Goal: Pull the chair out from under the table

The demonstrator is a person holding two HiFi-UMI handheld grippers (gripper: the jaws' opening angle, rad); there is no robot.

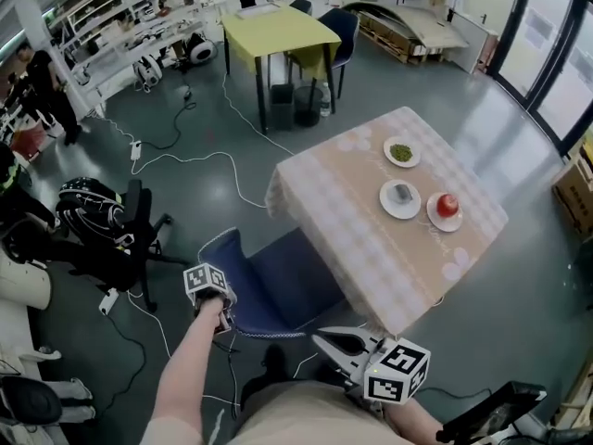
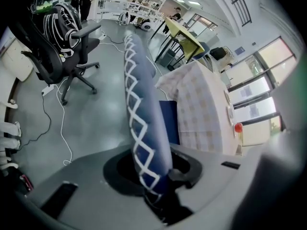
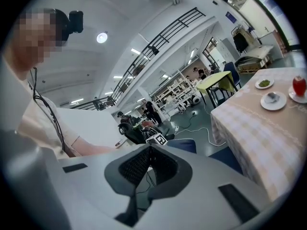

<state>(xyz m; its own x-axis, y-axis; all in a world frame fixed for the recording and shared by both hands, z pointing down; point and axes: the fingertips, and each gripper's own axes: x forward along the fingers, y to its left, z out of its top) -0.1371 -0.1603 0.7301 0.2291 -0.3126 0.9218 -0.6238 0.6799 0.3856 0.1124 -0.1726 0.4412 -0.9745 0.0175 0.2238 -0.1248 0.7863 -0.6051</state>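
A blue chair (image 1: 283,284) stands with its seat partly under the table with the checked cloth (image 1: 366,248). Its backrest, trimmed with white criss-cross lines (image 2: 141,104), faces me. My left gripper (image 1: 223,315) points steeply down and is shut on the backrest's top edge, which runs between the jaws in the left gripper view (image 2: 156,176). My right gripper (image 1: 326,343) hovers low by my lap, right of the chair and near the table's corner. It is shut with nothing in it (image 3: 149,148). In the right gripper view the table (image 3: 254,123) lies to the right.
On the table are a plate of green food (image 1: 401,151), a plate with a grey item (image 1: 400,197) and a plate with a red apple (image 1: 447,208). A black office chair (image 1: 116,230) stands left. White cables (image 1: 185,160) cross the floor. A yellow table (image 1: 278,31) stands farther back.
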